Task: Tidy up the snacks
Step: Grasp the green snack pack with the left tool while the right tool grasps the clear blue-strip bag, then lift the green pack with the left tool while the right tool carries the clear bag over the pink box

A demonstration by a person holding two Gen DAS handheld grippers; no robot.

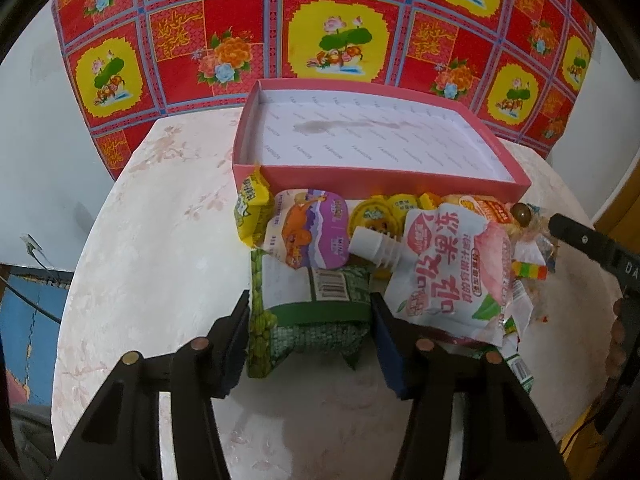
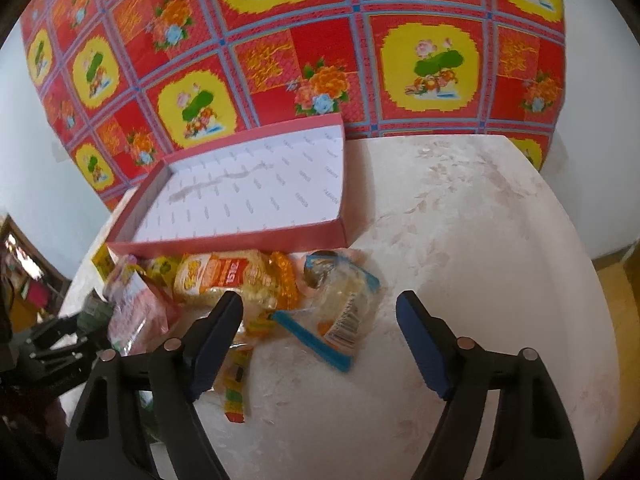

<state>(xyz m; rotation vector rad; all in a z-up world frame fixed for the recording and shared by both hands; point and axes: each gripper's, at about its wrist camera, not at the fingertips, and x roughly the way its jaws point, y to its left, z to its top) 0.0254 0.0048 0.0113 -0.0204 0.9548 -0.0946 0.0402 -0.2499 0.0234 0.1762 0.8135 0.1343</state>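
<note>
My left gripper (image 1: 310,300) is shut on a green pea snack packet (image 1: 308,320), whose sides crumple between the blue pads. Behind it lies a heap of snacks: a pink-and-white peach pouch (image 1: 452,264) with a white cap, a purple-and-orange packet (image 1: 304,232), a yellow packet (image 1: 252,208) and yellow jelly cups (image 1: 376,216). A shallow pink box (image 1: 380,176), white inside and with nothing in it, stands just beyond the heap. My right gripper (image 2: 320,304) is open above a clear packet with a blue edge (image 2: 344,308), not touching it. An orange-yellow packet (image 2: 224,276) lies to its left.
The round table (image 2: 480,240) has a pale flowered cover, with bare room to the right of the heap. A rainbow candy strip (image 2: 236,392) lies near the right gripper's left finger. A red-and-yellow flowered cloth (image 1: 340,40) hangs behind the table. A person's hand (image 1: 618,332) shows at the right edge.
</note>
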